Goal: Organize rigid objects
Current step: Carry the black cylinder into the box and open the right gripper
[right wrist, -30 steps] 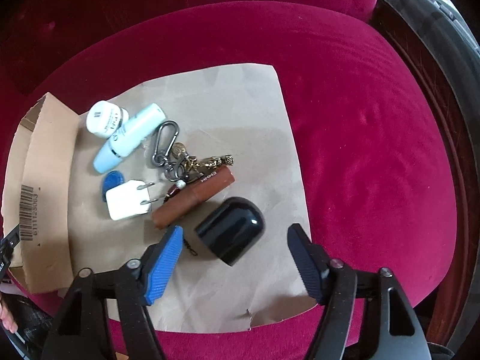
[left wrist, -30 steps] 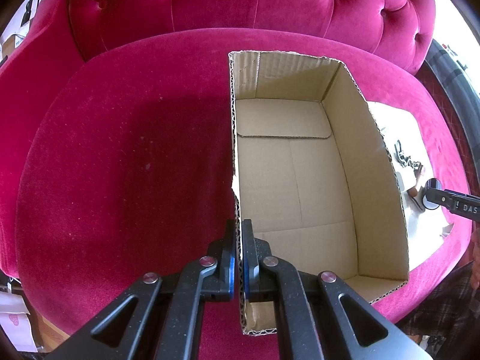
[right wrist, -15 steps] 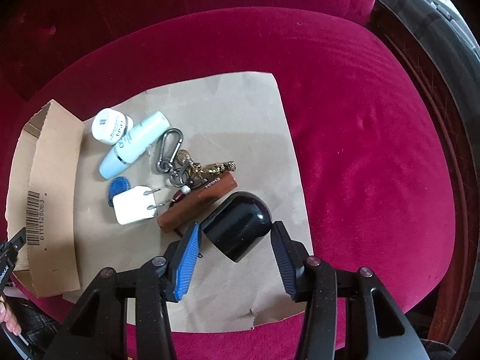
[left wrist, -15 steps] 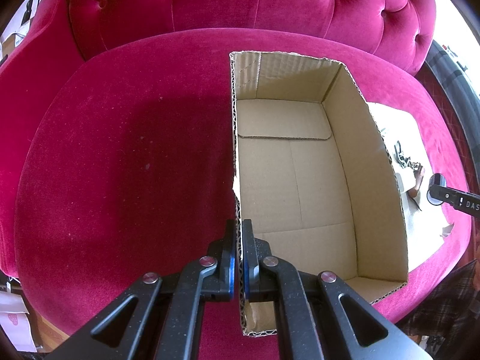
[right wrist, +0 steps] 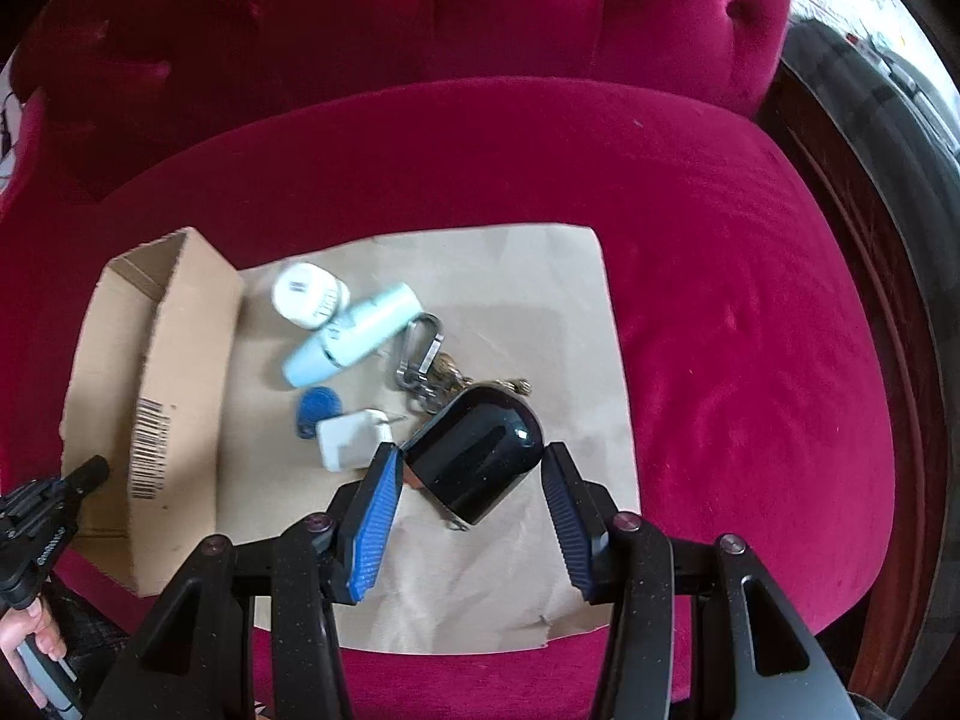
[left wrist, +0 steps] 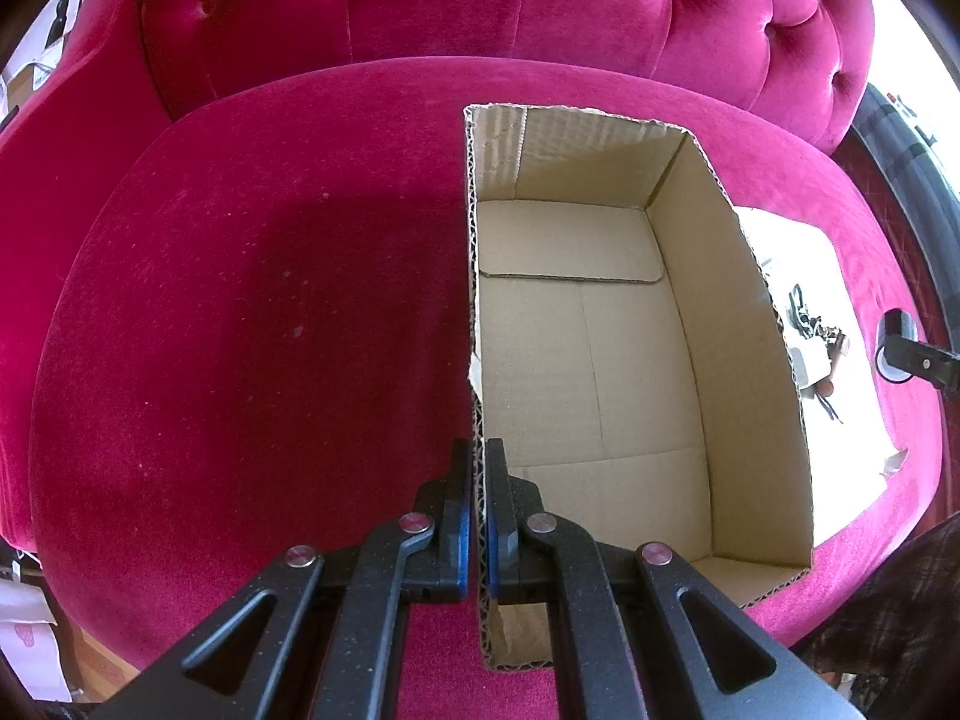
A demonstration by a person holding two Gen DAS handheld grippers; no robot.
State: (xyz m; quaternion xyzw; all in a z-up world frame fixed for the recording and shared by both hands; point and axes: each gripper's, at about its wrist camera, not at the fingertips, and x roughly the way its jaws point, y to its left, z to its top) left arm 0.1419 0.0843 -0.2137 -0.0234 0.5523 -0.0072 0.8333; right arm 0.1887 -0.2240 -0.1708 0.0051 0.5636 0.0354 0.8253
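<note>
My right gripper [right wrist: 472,457] is shut on a glossy black rounded case [right wrist: 486,438] and holds it a little above the brown paper sheet [right wrist: 540,300]. Left on the paper are a white jar [right wrist: 309,294], a light blue tube [right wrist: 354,342], a carabiner key bunch [right wrist: 420,354], a blue tag [right wrist: 318,408] and a white plug [right wrist: 354,441]. The black case hides the brown case that lay beside it. My left gripper [left wrist: 479,450] is shut on the near left wall of the open cardboard box [left wrist: 738,360], which holds nothing.
Everything rests on a round magenta velvet seat [left wrist: 270,330] with a tufted backrest [left wrist: 480,12]. The box [right wrist: 180,360] stands directly left of the paper. A hand [right wrist: 24,642] grips the left tool's handle at the lower left. Dark furniture [right wrist: 870,120] borders the right side.
The right jaws closed from wide open onto the black case, then rose with it; the case now covers the brown case. The left gripper and box stayed still.
</note>
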